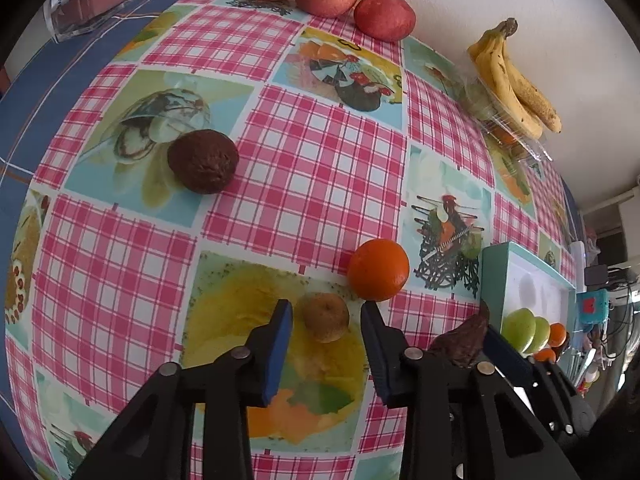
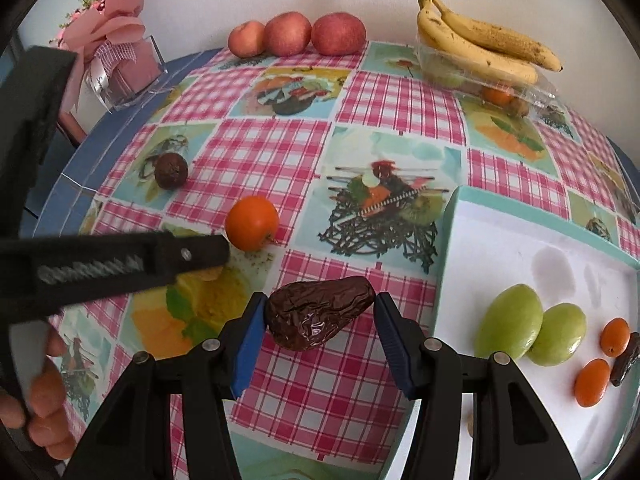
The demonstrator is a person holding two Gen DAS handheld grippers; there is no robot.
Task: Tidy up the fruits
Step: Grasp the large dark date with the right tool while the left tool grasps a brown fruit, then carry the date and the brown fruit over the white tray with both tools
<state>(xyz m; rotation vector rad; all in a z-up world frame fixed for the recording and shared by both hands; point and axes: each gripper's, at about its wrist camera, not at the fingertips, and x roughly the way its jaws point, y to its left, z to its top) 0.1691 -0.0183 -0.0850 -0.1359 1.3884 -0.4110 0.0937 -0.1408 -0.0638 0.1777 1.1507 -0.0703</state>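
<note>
- My right tool [image 2: 320,316] grips a wrinkled date [image 2: 316,316] above the table [image 2: 360,380], beside the white tray [image 2: 500,240].
- My left tool [image 1: 326,320] stands open around a small brown fruit [image 1: 326,317] on the table, pads clear of it, just below the orange [image 1: 378,270].

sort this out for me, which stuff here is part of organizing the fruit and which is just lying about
Part of the job:
- date held in the right gripper
- small brownish fruit between the left gripper fingers
- orange
- dark round fruit
- white tray with green fruits

Lying about:
- pink gift bouquet
- clear holder
- checked tablecloth
</note>
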